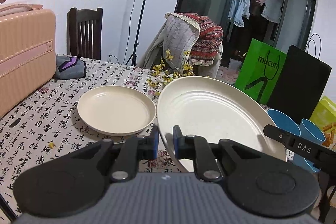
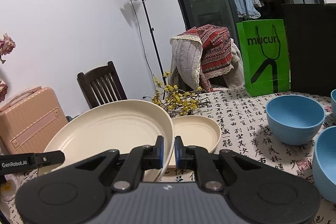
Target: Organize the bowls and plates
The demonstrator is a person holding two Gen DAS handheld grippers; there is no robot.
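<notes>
Both grippers, left [image 1: 166, 140] and right [image 2: 169, 150], pinch opposite rims of the big plate [image 1: 210, 110], tilted above the tablecloth [image 1: 52, 119] beside the small plate [image 1: 116, 111]; bowls [image 2: 294, 117] crowd its right.

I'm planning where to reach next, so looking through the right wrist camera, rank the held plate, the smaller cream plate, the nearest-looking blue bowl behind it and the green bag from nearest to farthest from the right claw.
1. Held plate, pinched at its rim in the right claw.
2. Smaller cream plate, just ahead, lying flat.
3. Blue bowl, farther right.
4. Green bag, standing at the table's far edge.
</notes>
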